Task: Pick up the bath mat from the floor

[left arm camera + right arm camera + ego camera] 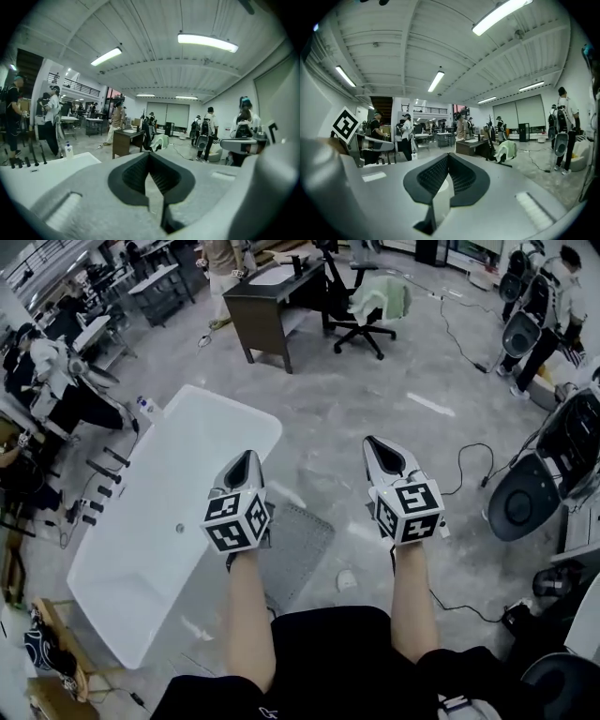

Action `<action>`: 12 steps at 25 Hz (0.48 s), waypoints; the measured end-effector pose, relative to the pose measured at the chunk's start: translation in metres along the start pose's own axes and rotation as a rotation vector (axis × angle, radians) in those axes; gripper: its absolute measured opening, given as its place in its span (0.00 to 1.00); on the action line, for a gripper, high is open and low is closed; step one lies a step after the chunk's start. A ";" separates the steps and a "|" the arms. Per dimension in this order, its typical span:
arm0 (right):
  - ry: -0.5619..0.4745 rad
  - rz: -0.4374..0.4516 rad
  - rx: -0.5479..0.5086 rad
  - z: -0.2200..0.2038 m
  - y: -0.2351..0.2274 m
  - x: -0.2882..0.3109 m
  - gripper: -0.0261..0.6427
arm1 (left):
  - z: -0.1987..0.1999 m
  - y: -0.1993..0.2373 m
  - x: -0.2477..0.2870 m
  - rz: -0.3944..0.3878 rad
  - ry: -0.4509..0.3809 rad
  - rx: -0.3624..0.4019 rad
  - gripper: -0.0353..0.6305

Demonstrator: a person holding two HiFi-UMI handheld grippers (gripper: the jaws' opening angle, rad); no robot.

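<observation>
The bath mat (300, 542) is a grey textured rectangle lying flat on the concrete floor beside the white bathtub (159, 531). My left gripper and forearm hide part of it. My left gripper (246, 458) is held high above the mat's left part, shut and empty. The right gripper (379, 443) hovers to the mat's right, also shut with nothing in it. Both point nearly level across the room. In the left gripper view the jaws (149, 154) meet at the tips; the right gripper view shows the same (449, 155). The mat shows in neither gripper view.
A dark desk (272, 296) and an office chair (364, 310) with a green cloth stand ahead. Black cables (469, 465) and round black gear (520, 498) lie at the right. A small white object (346, 579) sits near the mat. People stand around the edges.
</observation>
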State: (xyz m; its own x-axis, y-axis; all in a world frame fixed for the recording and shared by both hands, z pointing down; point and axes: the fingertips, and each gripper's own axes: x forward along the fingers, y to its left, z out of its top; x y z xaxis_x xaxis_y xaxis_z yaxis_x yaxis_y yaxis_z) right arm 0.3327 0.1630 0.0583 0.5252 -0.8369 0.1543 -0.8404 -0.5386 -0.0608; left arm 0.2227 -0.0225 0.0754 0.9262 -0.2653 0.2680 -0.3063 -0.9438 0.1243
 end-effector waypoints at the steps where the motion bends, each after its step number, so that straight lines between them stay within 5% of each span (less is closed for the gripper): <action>1: 0.004 0.032 -0.004 0.001 0.000 0.014 0.04 | 0.000 0.009 0.004 0.031 -0.005 -0.011 0.05; 12: -0.017 0.485 -0.051 0.014 0.096 0.122 0.04 | -0.013 0.103 -0.045 0.434 -0.074 -0.109 0.05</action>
State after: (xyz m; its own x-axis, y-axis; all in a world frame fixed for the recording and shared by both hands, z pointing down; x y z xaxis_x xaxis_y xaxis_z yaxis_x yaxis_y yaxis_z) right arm 0.3175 0.0076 0.0573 0.0732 -0.9919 0.1036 -0.9940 -0.0810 -0.0734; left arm 0.1470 -0.1048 0.0886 0.7188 -0.6491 0.2488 -0.6876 -0.7166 0.1169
